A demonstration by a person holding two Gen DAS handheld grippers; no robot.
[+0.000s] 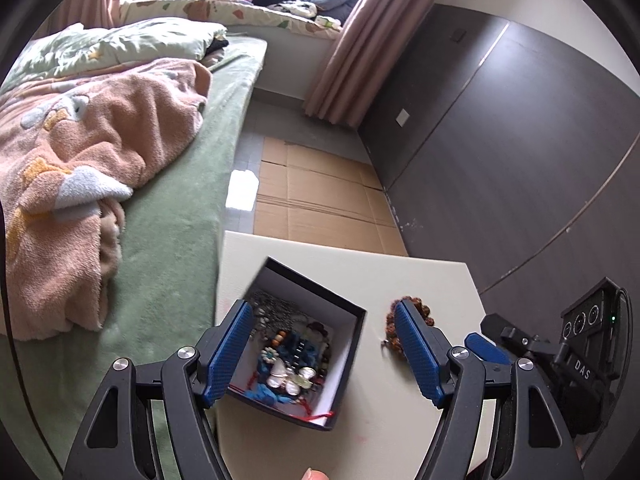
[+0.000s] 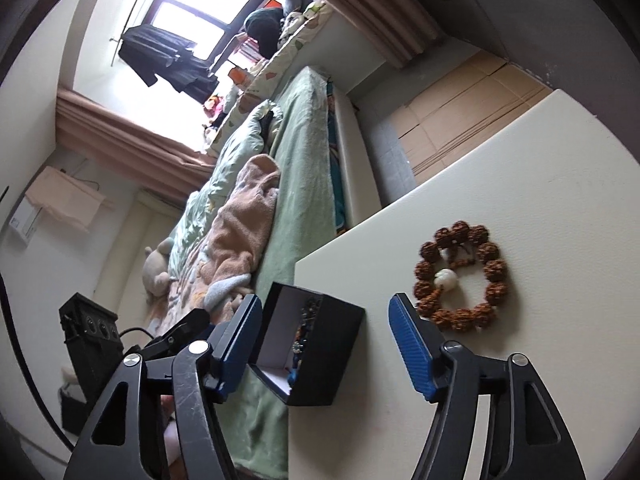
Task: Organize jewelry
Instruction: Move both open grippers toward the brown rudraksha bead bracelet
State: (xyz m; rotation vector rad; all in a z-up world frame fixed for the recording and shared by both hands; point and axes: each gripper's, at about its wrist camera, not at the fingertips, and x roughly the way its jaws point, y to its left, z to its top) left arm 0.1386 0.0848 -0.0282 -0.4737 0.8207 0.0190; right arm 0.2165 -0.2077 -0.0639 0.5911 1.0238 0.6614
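Note:
A black jewelry box [image 1: 352,344] with a white lining stands on the cream table [image 1: 360,272], holding beads, chains and a butterfly piece [image 1: 290,378]. My left gripper [image 1: 324,316] is open above the box, its fingers to either side of it. A brown bead bracelet [image 1: 424,312] lies just right of the box, partly behind the right finger. In the right wrist view the box [image 2: 328,348] is at the table's left edge and the bracelet [image 2: 460,276] with a white bead lies flat on the table [image 2: 520,200]. My right gripper [image 2: 324,314] is open and empty, near both.
A bed with a green sheet [image 1: 168,264] and a peach blanket [image 1: 80,168] runs along the table's left side. Flattened cardboard [image 1: 320,196] covers the floor beyond the table. A dark wardrobe wall [image 1: 520,160] stands to the right. The right gripper's body [image 1: 560,356] shows at the table's right edge.

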